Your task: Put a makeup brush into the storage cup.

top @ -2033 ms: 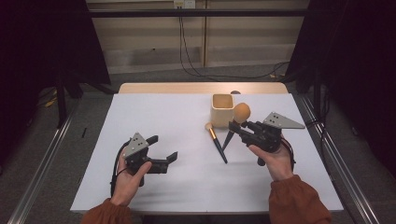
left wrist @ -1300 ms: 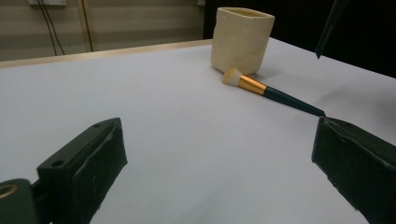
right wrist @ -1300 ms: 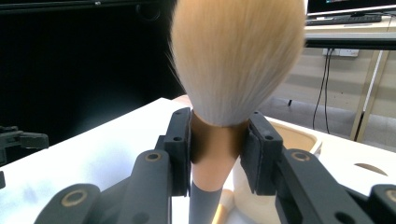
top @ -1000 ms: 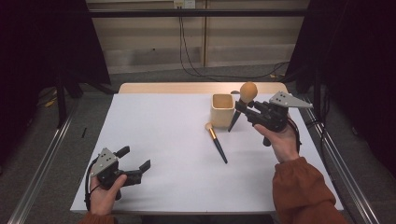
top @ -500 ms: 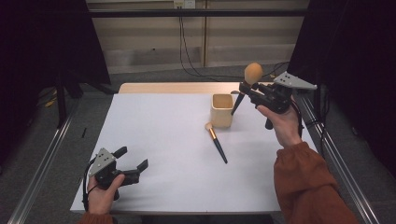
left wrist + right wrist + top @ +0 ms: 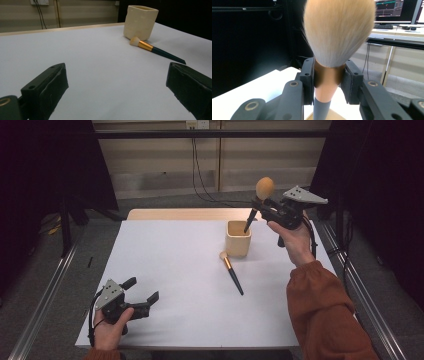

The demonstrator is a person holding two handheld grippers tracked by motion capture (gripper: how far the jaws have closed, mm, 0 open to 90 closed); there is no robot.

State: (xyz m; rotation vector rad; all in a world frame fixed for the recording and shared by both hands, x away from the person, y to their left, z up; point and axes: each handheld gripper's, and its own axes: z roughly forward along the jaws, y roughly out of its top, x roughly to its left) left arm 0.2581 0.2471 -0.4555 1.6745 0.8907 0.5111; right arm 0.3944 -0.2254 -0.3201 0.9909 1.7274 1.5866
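My right gripper (image 6: 263,210) is shut on a large makeup brush (image 6: 259,198) with a tan fluffy head and dark handle. It holds the brush upright over the cream square cup (image 6: 238,238) at the table's far right, the handle tip at the cup's rim. In the right gripper view the pads (image 6: 308,75) clamp the copper ferrule of the brush (image 6: 338,35). A smaller brush (image 6: 231,271) with a gold ferrule lies on the white table just in front of the cup. My left gripper (image 6: 142,296) rests open near the front left corner, far from the cup (image 6: 140,22) and small brush (image 6: 152,48).
The white table (image 6: 175,265) has a wooden strip along its far edge. Metal rails run along both sides on the floor. Cables hang down the back wall. A monitor and desk show behind the big brush in the right gripper view.
My right gripper lifted the large brush from the table beside the cup and carried it up and back above the cup. The left gripper withdrew to the front left corner and now stays still.
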